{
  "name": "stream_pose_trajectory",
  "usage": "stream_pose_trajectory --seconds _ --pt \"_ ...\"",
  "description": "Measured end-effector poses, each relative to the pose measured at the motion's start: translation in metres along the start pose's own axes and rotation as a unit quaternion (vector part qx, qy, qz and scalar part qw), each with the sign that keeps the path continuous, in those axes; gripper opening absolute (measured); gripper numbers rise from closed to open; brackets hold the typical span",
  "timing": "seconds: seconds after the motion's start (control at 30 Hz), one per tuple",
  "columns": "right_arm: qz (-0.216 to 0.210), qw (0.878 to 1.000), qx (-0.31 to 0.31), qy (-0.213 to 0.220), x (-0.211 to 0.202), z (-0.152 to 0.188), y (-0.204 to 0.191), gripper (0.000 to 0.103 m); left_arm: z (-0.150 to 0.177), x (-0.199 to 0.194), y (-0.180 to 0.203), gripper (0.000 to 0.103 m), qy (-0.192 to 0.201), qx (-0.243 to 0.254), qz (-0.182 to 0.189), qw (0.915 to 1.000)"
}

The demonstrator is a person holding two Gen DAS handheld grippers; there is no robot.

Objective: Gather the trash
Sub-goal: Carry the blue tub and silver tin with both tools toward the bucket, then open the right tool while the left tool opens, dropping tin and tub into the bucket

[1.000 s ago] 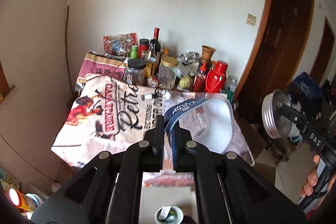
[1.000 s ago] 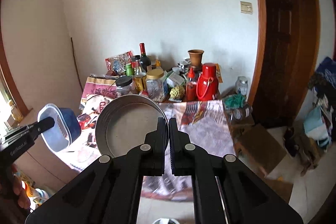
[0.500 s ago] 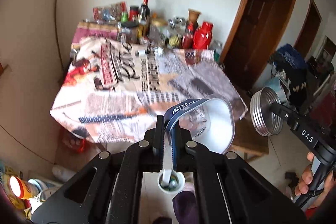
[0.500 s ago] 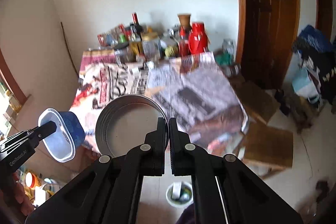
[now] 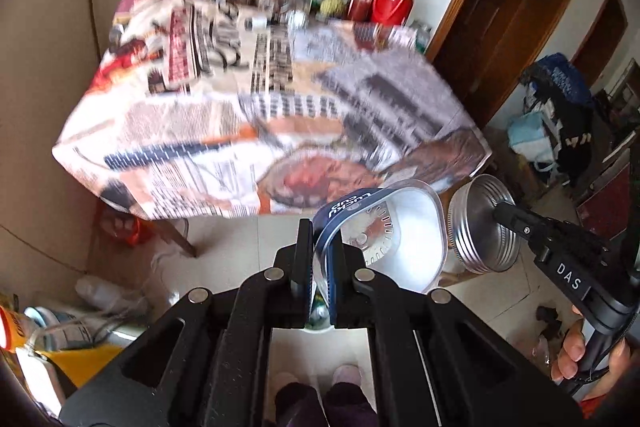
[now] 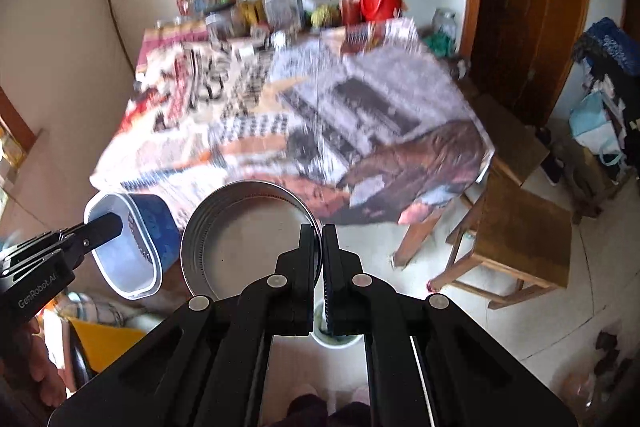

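Note:
My left gripper (image 5: 320, 259) is shut on the rim of a blue-wrapped plastic cup (image 5: 404, 235) with a white inside, held on its side. My right gripper (image 6: 321, 239) is shut on the rim of a round metal tin lid (image 6: 248, 227), its hollow side facing the camera. Both point steeply down over the floor in front of the table. A small white bin (image 6: 336, 341) stands on the floor below, mostly hidden behind the fingers. In the right wrist view the cup (image 6: 132, 243) hangs just left of the lid. In the left wrist view the lid (image 5: 480, 227) hangs just right of the cup.
A table with a printed cloth (image 5: 240, 107) stands ahead, with bottles, jars and a red flask (image 5: 394, 3) crowded at its back edge. A wooden stool (image 6: 516, 239) stands on the right by a dark door. A person's slippered feet (image 5: 344, 375) show below. Bags and clutter lie at left.
Both grippers have sunk and tipped downward, still holding the cup and the lid. The table has slid up in view and the floor, the white bin and the feet have come into sight.

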State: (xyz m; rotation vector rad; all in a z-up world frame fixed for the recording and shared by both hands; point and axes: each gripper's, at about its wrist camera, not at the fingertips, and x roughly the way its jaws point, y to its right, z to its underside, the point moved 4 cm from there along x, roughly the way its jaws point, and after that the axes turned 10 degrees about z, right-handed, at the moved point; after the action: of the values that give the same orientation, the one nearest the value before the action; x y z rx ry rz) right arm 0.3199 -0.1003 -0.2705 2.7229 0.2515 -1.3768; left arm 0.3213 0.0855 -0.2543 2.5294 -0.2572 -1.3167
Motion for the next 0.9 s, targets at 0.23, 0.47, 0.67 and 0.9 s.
stream_pose_trajectory --seconds 0.23,0.47,0.67,0.9 --pt "-0.006 0.998 -0.038 -0.053 0.092 0.043 0.003 0.003 0.049 0.092 -0.026 0.004 -0.041 -0.04 -0.036 0.9977" --pt "-0.02 0.993 -0.052 -0.101 0.184 0.098 0.009 0.003 0.117 0.184 -0.063 0.004 -0.088 -0.091 -0.062 0.99" --pt "-0.034 0.987 -0.065 -0.141 0.252 0.145 0.007 0.004 0.169 0.242 -0.094 0.004 -0.118 -0.125 -0.081 0.9818" --pt "-0.052 0.973 -0.066 -0.214 0.306 0.192 0.003 0.034 0.208 0.288 -0.11 0.004 -0.139 -0.13 -0.093 0.9773"
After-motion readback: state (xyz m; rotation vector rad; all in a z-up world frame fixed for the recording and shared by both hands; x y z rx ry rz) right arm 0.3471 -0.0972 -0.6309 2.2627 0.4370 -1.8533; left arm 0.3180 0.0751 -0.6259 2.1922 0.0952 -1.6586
